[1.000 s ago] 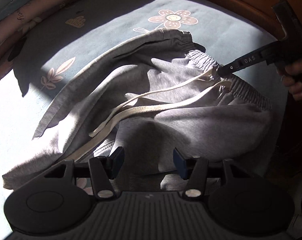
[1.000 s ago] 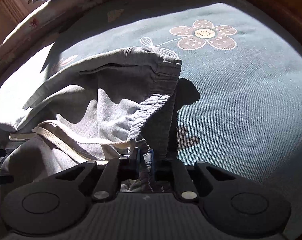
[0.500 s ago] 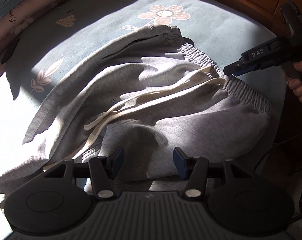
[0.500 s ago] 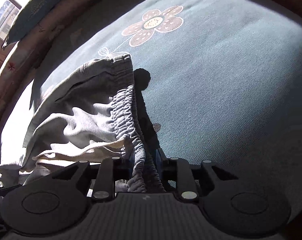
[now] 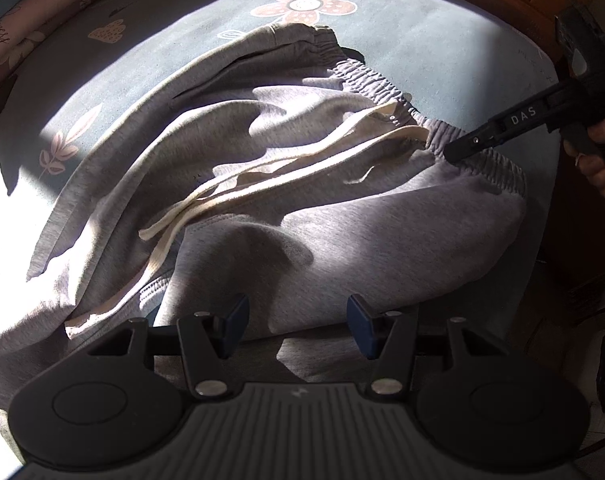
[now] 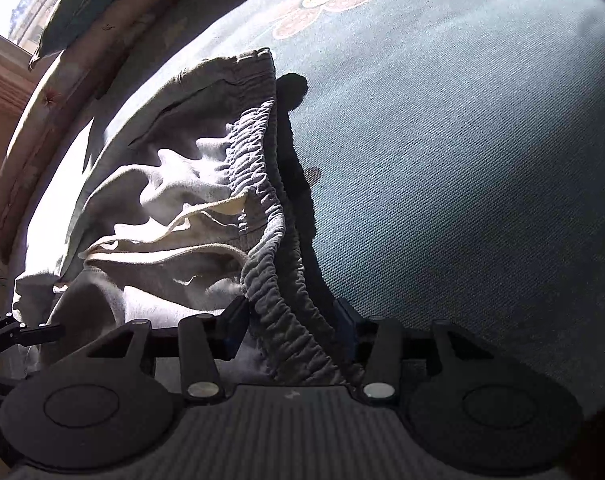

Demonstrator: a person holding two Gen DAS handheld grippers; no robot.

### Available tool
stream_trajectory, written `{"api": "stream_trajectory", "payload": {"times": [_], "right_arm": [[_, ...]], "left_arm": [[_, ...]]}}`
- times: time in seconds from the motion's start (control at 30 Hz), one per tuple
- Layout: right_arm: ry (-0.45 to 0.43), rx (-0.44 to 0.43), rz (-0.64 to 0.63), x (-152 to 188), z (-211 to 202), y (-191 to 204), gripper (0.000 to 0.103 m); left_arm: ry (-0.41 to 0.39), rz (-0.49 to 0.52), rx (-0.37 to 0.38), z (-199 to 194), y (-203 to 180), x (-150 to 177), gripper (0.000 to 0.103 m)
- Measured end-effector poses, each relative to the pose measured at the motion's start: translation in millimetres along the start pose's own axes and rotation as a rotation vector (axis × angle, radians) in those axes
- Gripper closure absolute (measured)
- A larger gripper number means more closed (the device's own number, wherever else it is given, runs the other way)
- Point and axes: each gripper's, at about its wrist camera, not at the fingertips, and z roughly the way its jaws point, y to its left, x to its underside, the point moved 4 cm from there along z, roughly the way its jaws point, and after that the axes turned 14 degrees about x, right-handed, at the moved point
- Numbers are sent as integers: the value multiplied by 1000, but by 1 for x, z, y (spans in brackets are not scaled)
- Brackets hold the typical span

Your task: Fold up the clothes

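Sweatpants [image 5: 342, 232]: grey pair I am working on, lying rumpled on the blue flowered bedsheet [image 5: 442, 52], half in sunlight and half in shadow.
Legs: they trail away to the left of the waistband [image 5: 482, 160], down toward the lower left of my left wrist view.
Drawstring [image 5: 286, 176]: two cream cords run left from the waistband across the front of the sweatpants, loose and crossing near their ends.
Left tongs [image 5: 298, 326]: I have them apart, hovering over the seat of the sweatpants well to the left of the waistband; nothing between the blue pads, and I cannot tell whether they touch the cloth beneath.
Waistband: gathered elastic edge at the right end of the sweatpants, curving from the printed flower [image 5: 302, 2] down toward the right tongs.
Right tongs [image 6: 290, 322]: jaws have just been opening; they now stand apart with the waistband passing between them, a gap visible on each side, so the pads are not pressing on it.
Right tongs from my left view [image 5: 458, 152]: the dark finger tip sits right at the waistband, just right of where the drawstring comes out.
Hand [image 5: 600, 152]: the person's fingers wrap the handle, right of the waistband, past the bed's edge.
Pillow [image 6: 82, 4]: far left of the waistband, against the window.
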Motion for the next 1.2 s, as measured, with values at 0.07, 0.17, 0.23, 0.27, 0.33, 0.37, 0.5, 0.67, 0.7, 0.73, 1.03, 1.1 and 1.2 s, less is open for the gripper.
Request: {"api": "stream_trajectory", "payload": {"times": [0.07,0.17,0.23,0.27,0.33,0.37,0.5,0.67,0.7,0.73,1.03,1.1,1.2], "right_arm": [[13,24,-31,-3,-5,1,79],[-12,44,19,-7,-17,-10,81],[-3,53,51,-6,-14,-13,79],[3,57,67,-6,-12,-14,79],[0,95,56,-3,-11,-6,75],[-16,120,43,-4,-15,0,75],[-116,179,34,-6,-48,23,68],[-127,140,-45,-3,-59,74,58],[-118,129,-92,2,-55,92,58],[-108,122,-134,6,-52,107,58],[-168,112,-503,10,-35,227,58],[-204,128,-607,0,-32,248,58],[-270,178,-778,-26,-23,273,58]], "left_arm": [[-6,4,-3,-2,1,1,50],[-9,-16,3,-2,5,6,50],[-1,-27,-2,0,8,11,50],[-1,-30,-5,-1,9,14,50],[-3,-36,-8,-5,11,20,50],[-6,-40,-10,-7,12,23,50],[-2,-77,-16,-16,21,41,49],[-26,-125,-12,-34,33,65,48],[-36,-129,-15,-39,35,70,48],[-47,-133,-18,-44,37,76,48],[-132,-221,-39,-95,56,143,48],[-147,-239,-55,-102,60,154,48],[-172,-279,-78,-113,68,170,48]]}}
